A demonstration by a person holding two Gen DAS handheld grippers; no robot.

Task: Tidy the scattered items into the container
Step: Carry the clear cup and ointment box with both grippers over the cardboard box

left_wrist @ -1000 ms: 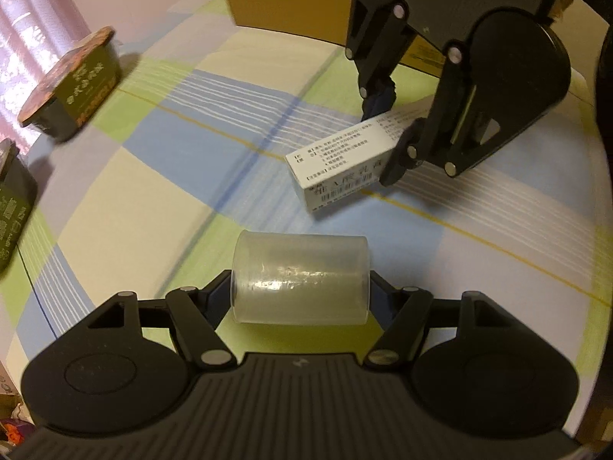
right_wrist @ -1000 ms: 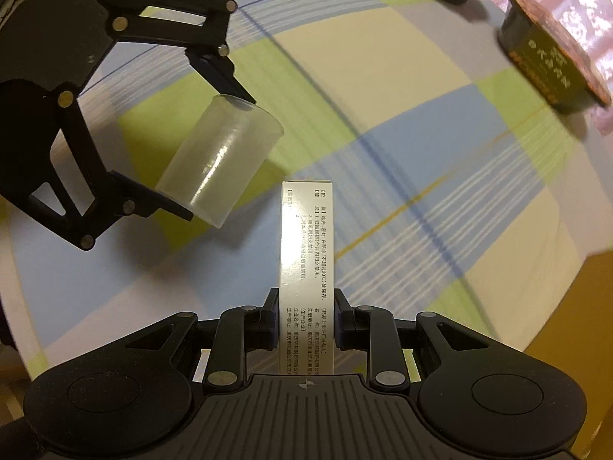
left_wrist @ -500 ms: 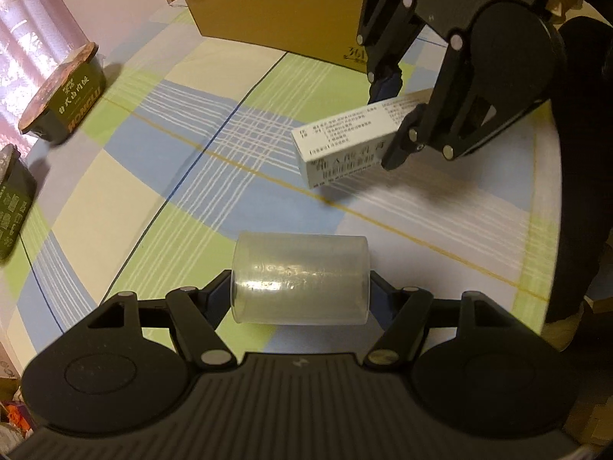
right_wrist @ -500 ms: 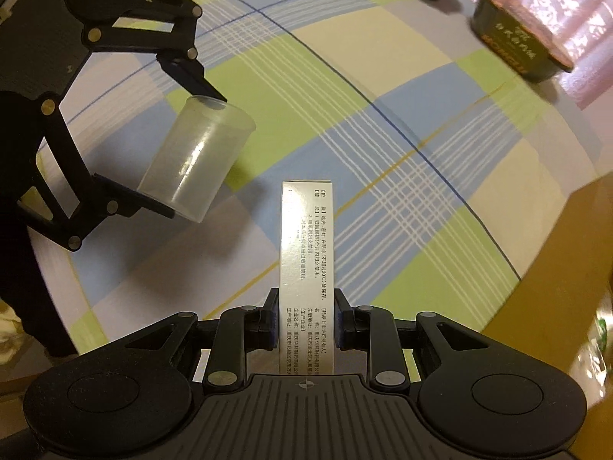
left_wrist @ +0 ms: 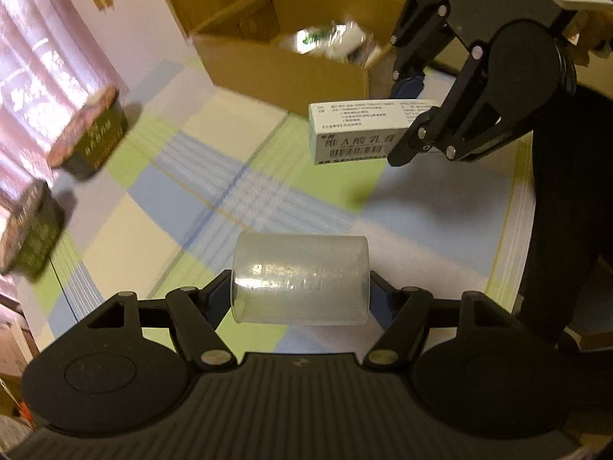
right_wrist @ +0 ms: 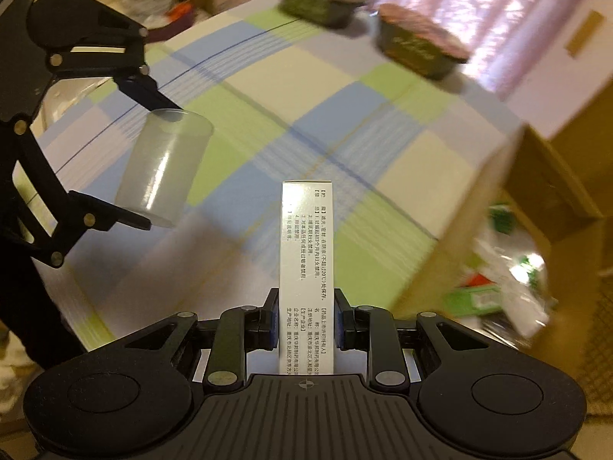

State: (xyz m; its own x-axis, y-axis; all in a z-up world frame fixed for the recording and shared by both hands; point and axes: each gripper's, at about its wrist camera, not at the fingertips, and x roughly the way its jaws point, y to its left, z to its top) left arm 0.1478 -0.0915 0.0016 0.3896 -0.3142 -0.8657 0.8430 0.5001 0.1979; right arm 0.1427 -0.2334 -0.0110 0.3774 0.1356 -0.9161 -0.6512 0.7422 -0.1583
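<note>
Left gripper (left_wrist: 300,299) clamps a clear plastic cup (left_wrist: 300,280) sideways, lower centre of its view. Right gripper (right_wrist: 306,326) pinches a white medicine box (right_wrist: 306,264); the box's near end is hidden behind the gripper body. Both are held above the checked cloth (left_wrist: 237,191). Cardboard box (left_wrist: 283,65) at top centre, contents blurred, unreadable. Two dark lidded tubs (left_wrist: 90,134) at left edge, motion-blurred.
</note>
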